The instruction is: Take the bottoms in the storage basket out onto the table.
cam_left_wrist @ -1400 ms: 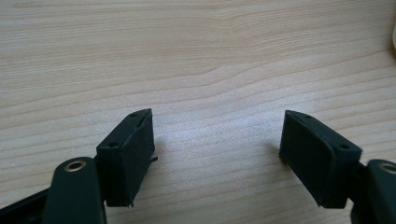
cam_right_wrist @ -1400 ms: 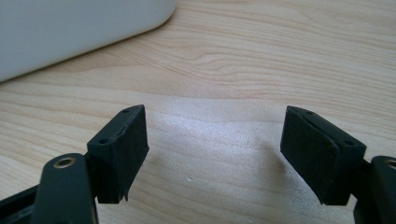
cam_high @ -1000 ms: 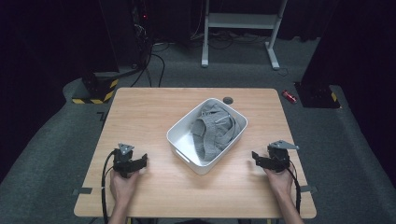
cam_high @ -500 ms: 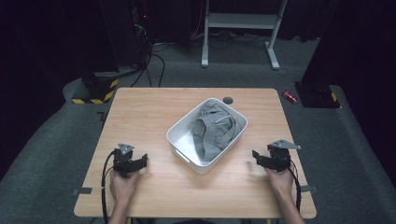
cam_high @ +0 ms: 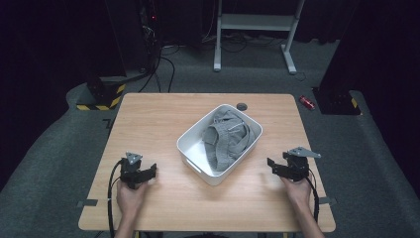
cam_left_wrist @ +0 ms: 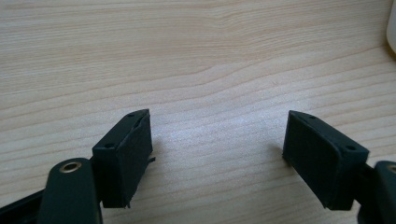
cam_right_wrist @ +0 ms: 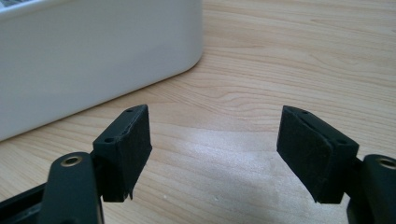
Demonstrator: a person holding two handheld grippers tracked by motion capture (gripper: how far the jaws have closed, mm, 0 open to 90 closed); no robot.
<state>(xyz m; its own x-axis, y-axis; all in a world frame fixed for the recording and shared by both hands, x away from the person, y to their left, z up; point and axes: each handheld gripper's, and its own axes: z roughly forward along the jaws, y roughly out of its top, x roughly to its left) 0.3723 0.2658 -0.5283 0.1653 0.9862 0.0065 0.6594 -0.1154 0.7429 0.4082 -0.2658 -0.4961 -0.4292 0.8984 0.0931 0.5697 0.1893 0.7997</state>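
A white plastic tub (cam_high: 194, 161) stands slantwise in the middle of the wooden table (cam_high: 148, 119), with a crumpled grey cloth (cam_high: 227, 139) lying in it. My left gripper (cam_high: 150, 172) rests on the table to the tub's left, held by a hand; its jaws stand open over bare wood (cam_left_wrist: 217, 135). The tub's corner (cam_left_wrist: 391, 28) peeks in at the far right of that view. To the tub's right my right gripper (cam_high: 271, 165) lies on the table, also open with nothing between the pads (cam_right_wrist: 215, 135). The tub's white wall (cam_right_wrist: 93, 56) rises just ahead on its left.
A small dark round disc (cam_high: 241, 106) sits in the table behind the tub. On the grey floor beyond lie a red object (cam_high: 307, 102), a black-and-yellow striped base (cam_high: 99, 96), cables and a white frame's legs (cam_high: 289, 57).
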